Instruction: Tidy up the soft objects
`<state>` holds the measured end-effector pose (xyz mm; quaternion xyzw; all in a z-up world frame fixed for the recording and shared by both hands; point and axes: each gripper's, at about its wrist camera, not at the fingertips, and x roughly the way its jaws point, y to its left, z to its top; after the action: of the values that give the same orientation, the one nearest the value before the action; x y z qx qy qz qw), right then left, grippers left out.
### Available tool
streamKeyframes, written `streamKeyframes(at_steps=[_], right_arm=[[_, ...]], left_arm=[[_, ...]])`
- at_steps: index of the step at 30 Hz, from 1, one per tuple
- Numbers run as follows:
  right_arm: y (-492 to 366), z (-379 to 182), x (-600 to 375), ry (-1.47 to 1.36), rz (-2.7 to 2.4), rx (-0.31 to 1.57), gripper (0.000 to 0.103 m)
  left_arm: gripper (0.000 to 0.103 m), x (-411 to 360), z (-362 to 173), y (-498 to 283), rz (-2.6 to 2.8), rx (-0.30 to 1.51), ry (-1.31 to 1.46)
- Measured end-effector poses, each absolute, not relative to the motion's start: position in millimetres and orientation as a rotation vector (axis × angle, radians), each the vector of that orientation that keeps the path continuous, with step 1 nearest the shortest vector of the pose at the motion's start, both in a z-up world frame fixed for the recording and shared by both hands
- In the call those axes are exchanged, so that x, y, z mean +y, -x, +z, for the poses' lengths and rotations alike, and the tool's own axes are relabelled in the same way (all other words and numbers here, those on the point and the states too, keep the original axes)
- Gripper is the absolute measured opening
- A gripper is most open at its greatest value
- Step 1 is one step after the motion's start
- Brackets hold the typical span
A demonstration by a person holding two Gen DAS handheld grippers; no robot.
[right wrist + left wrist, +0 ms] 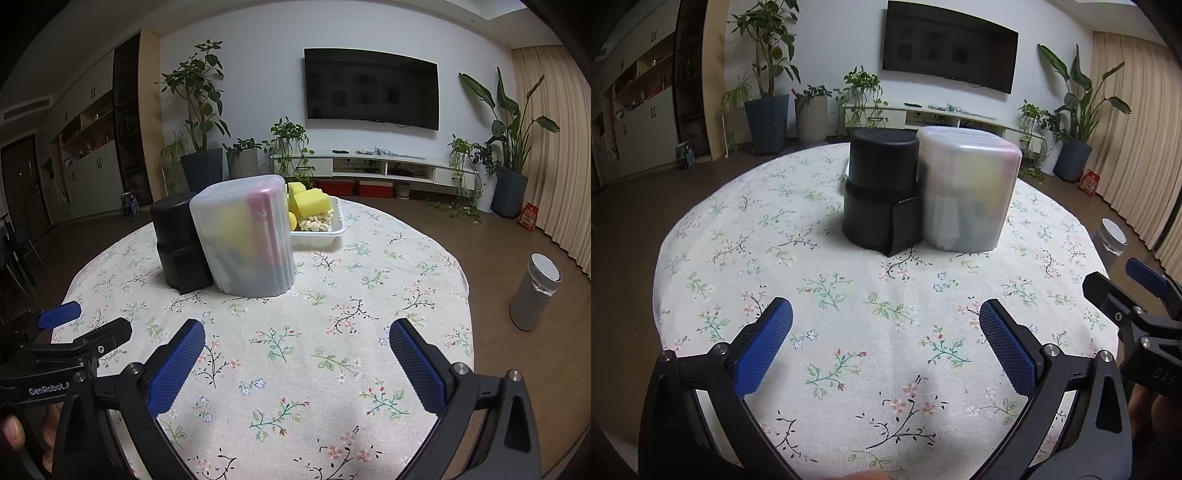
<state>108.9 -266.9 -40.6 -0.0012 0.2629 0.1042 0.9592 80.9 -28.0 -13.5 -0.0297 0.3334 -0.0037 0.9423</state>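
Observation:
A black cylindrical case [881, 188] [177, 243] stands beside a frosted plastic container [967, 188] [245, 236] in the middle of the round table [849, 332] [369, 288]; yellow, pink and dark shapes show through the container's wall. Behind them, in the right wrist view, a white tray [332, 230] holds yellow sponge blocks [310, 201] and pale foam pieces [316, 221]. My left gripper [885, 321] [88, 321] is open over the near cloth, nothing between its blue pads. My right gripper [297, 341] [1123, 275] is open too, and empty.
A floral cloth covers the table. A grey cylindrical bin [533, 291] [1110, 240] stands on the floor to the right. Potted plants [201, 110], a low TV console [388, 166] and a wall TV [371, 86] line the far wall. Fingers [13, 430] grip the left tool's handle.

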Motion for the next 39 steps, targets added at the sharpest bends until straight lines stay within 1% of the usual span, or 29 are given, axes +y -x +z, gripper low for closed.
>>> streamKeyframes(at_steps=[7,13,28,39], right_arm=[[-108.9,-40.9,-265.2,0.002,0.211,0.533,0.102],[-108.9,-40.9,-265.1,0.003,0.211,0.533,0.102],[-108.8,-40.9,-264.8,0.006,0.211,0.533,0.102],[-108.7,-40.7,-265.2,0.007,0.211,0.533,0.102]], left_arm=[[0.103,-29.2,-12.8,-81.7,-0.001,0.681,0.058],[0.103,-36.0,-13.1,-81.2,0.084,0.672,-0.020],[0.103,-29.7,-13.4,-80.6,0.009,0.690,0.057],[0.103,-33.5,-12.3,-79.1,-0.013,0.683,0.055]])
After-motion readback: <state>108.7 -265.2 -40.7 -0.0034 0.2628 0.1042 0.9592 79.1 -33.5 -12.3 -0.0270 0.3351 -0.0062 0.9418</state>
